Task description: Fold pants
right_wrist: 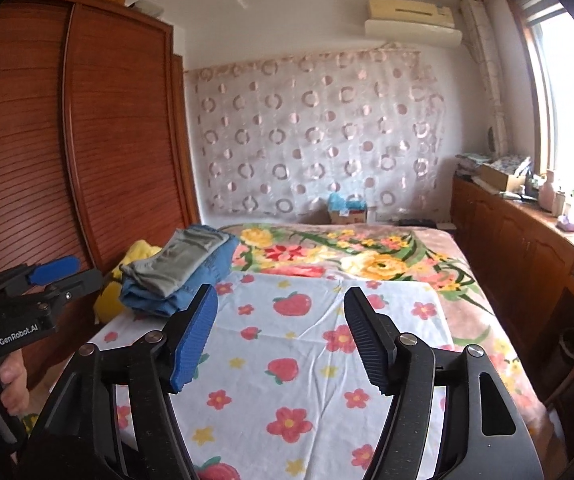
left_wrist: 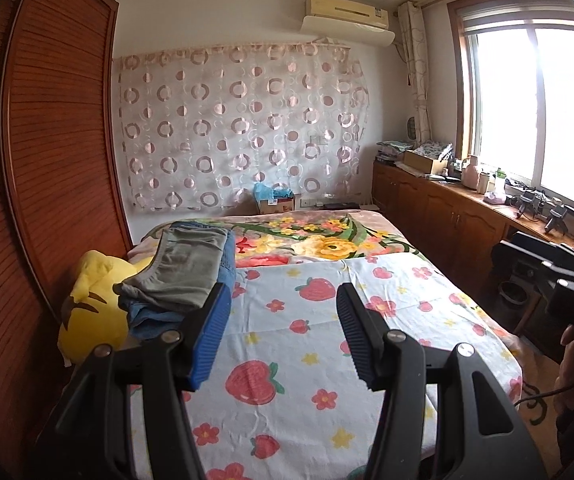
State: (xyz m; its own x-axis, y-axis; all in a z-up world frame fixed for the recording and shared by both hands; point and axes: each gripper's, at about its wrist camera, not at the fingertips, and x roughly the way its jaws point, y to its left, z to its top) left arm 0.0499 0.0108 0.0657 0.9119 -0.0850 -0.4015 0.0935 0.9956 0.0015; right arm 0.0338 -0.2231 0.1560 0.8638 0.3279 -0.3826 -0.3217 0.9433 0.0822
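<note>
A folded stack lies at the left side of the bed: grey pants (left_wrist: pixel 185 272) (right_wrist: pixel 179 260) on top of folded blue jeans (left_wrist: pixel 153 320) (right_wrist: pixel 191 294). My left gripper (left_wrist: pixel 283 292) hangs open over the strawberry-print sheet (left_wrist: pixel 287 360), just right of the stack, with nothing between its fingers. Over the same sheet (right_wrist: pixel 287 360), my right gripper (right_wrist: pixel 279 292) also stands open and holds nothing. Each view catches the other gripper at its edge, with a hand on its handle. No loose, unfolded pants show on the sheet.
A yellow plush toy (left_wrist: pixel 91 312) sits at the bed's left edge beside the stack. A slatted wooden wardrobe (left_wrist: pixel 47 160) runs close along the left. A floral blanket (left_wrist: pixel 327 240) covers the far half of the bed. Low wooden cabinets (left_wrist: pixel 447 216) with clutter line the window wall.
</note>
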